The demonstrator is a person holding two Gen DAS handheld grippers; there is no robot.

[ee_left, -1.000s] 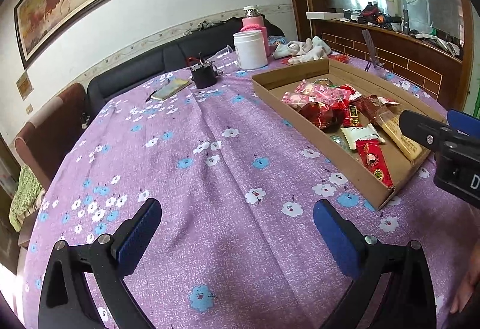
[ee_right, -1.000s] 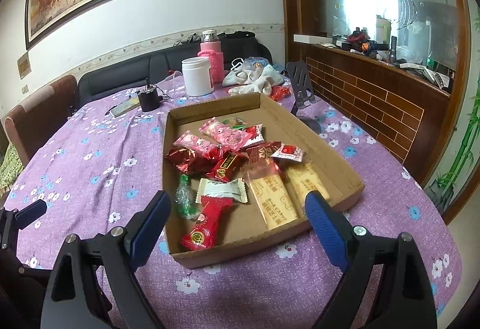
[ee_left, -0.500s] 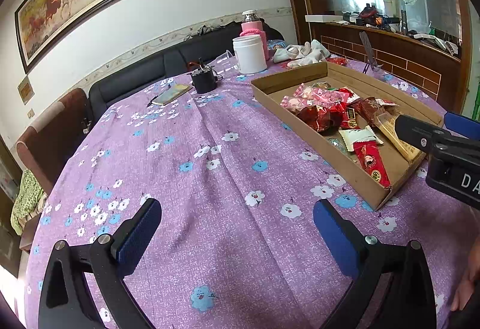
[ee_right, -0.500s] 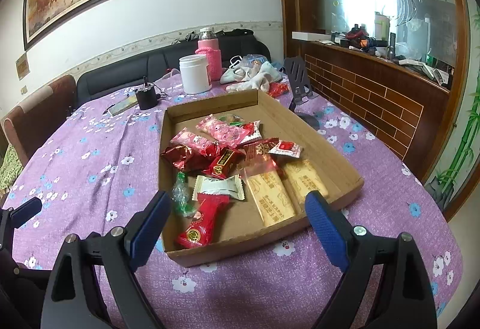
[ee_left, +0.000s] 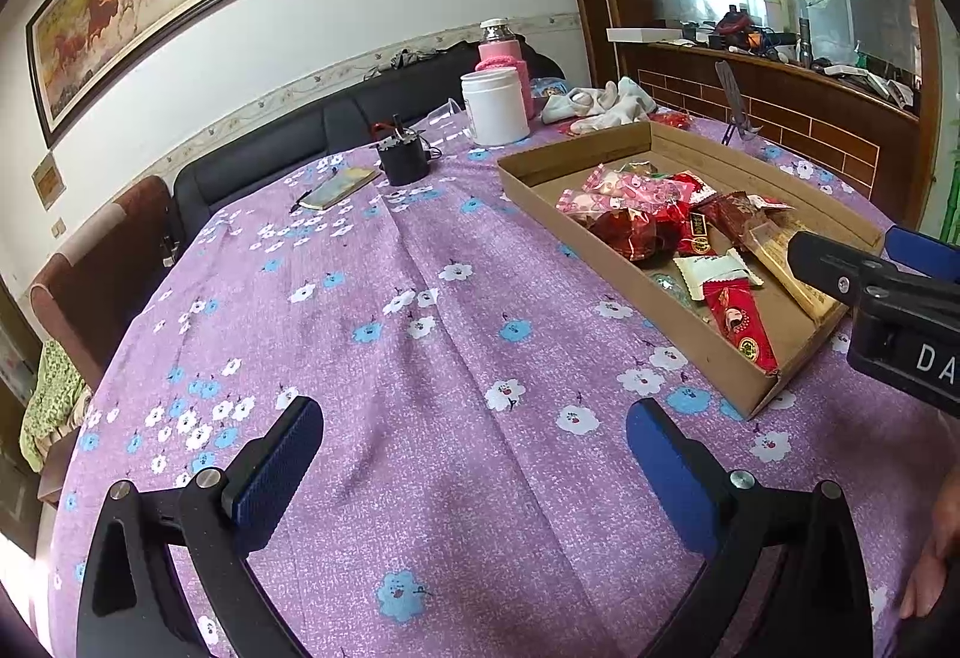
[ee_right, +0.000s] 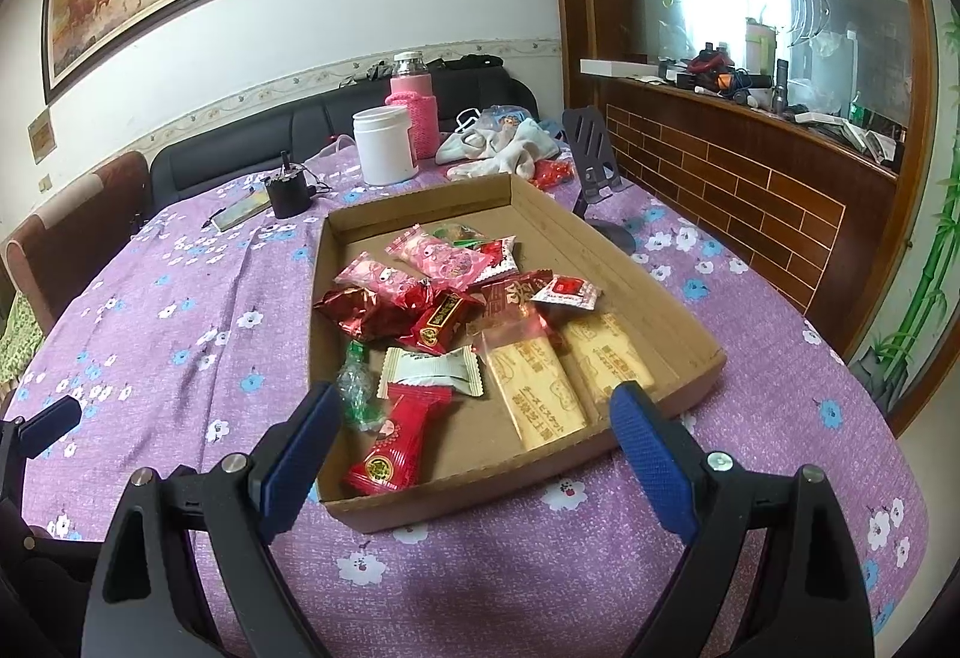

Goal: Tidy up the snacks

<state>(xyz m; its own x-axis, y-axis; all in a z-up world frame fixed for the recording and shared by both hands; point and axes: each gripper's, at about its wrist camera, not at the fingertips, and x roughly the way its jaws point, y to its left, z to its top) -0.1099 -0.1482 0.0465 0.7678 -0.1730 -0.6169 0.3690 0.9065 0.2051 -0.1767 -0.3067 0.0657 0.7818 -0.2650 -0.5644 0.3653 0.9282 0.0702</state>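
Note:
A shallow cardboard tray (ee_right: 636,274) (ee_left: 576,166) lies on the purple flowered tablecloth and holds several wrapped snacks: a red packet (ee_right: 399,445), a white packet (ee_right: 432,369), two biscuit packs (ee_right: 537,388), pink packets (ee_right: 444,256) and a dark red foil bag (ee_right: 354,307). My right gripper (ee_right: 471,436) is open and empty, over the tray's near end. My left gripper (ee_left: 474,454) is open and empty over bare cloth, left of the tray. The right gripper's body shows at the right edge of the left wrist view (ee_left: 900,310).
At the table's far side stand a white jar (ee_right: 385,145), a pink-sleeved bottle (ee_right: 414,109), a small black pot (ee_right: 288,193), a notebook (ee_right: 240,210), crumpled cloths (ee_right: 504,148) and a black phone stand (ee_right: 594,160). A sofa and chair lie beyond the table.
Both grippers have drifted slightly forward toward the tray; both remain open and empty. Nothing on the table has moved.

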